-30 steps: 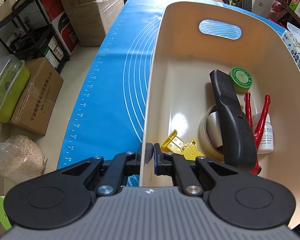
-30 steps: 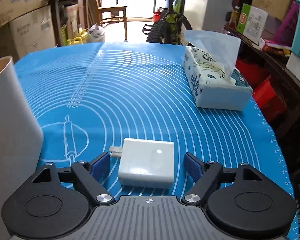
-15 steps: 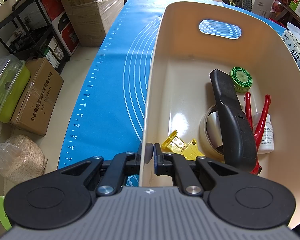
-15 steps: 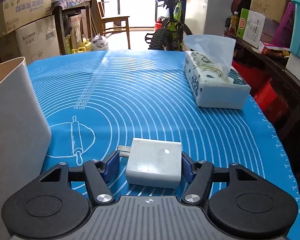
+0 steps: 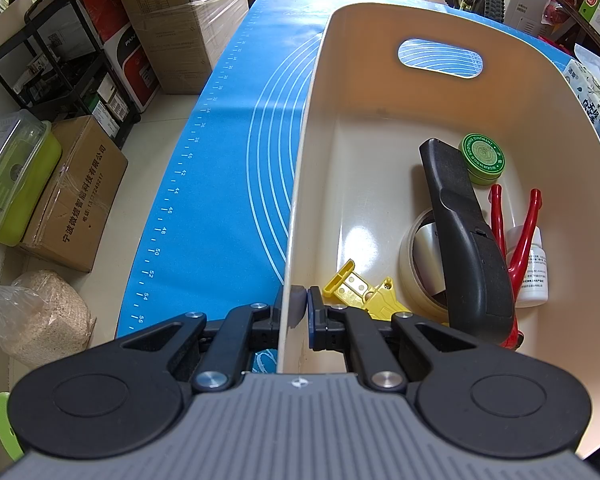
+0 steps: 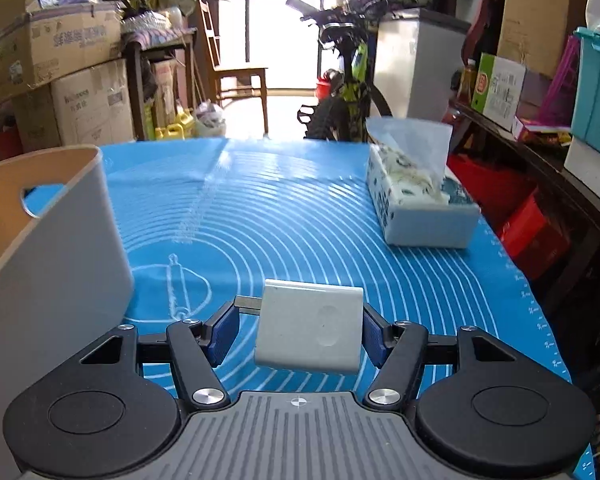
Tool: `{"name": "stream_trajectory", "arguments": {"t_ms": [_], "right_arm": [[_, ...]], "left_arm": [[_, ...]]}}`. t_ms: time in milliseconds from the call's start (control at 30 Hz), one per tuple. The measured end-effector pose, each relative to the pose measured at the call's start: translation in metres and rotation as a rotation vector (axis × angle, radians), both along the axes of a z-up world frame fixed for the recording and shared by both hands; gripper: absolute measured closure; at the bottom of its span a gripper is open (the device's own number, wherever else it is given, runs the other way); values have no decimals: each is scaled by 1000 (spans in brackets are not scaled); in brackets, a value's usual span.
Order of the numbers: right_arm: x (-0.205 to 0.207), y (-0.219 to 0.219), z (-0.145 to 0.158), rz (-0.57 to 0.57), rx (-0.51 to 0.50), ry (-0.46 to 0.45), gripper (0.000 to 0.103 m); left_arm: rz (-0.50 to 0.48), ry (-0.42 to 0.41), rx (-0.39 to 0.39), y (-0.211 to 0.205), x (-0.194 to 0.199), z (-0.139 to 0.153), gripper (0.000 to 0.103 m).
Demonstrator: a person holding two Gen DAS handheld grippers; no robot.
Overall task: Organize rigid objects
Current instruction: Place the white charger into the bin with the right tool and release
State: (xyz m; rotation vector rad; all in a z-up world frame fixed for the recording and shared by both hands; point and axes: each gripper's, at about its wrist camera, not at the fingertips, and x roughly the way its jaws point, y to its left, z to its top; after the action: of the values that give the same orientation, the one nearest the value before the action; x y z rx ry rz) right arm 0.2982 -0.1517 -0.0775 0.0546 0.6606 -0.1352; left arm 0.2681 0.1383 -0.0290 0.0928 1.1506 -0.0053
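Resting between the right gripper's [image 6: 300, 334] blue fingers [image 6: 374, 340], the white charger [image 6: 310, 330] now hangs clear of the blue mat [image 6: 284, 216], its metal prongs pointing left toward the bin. A second ago it lay flat on the mat with the fingers spread wide on either side; they have since closed in, one on the prongs and one on the far side, and the view has lifted, so the charger appears carried rather than resting. Grip is judged secure but narrow on the prong side.

Left gripper [image 5: 300, 308]: fingers pinch the near wall of the cream bin [image 5: 364, 80], unchanged, holding it steady on the worktop. Inside lie a black handle [image 5: 464, 236], tape roll [image 5: 414, 264], green tin [image 5: 482, 156], red pliers [image 5: 528, 232], a small white bottle [image 5: 534, 276] and a yellow piece [image 5: 356, 288].

Assessment: pickup is done; transfer over the bin's rim remains. A tissue box [image 6: 416, 208] stands well apart.
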Motion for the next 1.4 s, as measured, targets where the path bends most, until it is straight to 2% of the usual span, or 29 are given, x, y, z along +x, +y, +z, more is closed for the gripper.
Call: {"name": "stream_trajectory", "arguments": {"t_ms": [167,433,667,867,1033,1267,1333,1367,1400], "right_arm": [[-11,4,25,22,31,-48,36],[-33,25,82,88,69,-149,36],[-35,66,111,198,94,-121,36],[-34,104,106,282,120,-40,36],[-34,135,87,352,98,40,36],[-27,157,61,384,59,186,36],[-30,161,60,391,16,177,40],[-31,159,60,397,20,187,45],[-31,159,62,396,24,181,46]], "left_arm": [[0,0,0,0,0,0,93],[1,2,-3,-1,1,0,93],[2,1,-6,-1,1,0,93],[1,1,-5,-1,1,0,93],[0,1,-3,-1,1,1,93],[-4,0,2,-2,2,1,94],[-3,-1,1,-2,2,1,93],[-3,-1,3,-2,2,1,93],[-2,-1,3,-2,2,1,93]]}}
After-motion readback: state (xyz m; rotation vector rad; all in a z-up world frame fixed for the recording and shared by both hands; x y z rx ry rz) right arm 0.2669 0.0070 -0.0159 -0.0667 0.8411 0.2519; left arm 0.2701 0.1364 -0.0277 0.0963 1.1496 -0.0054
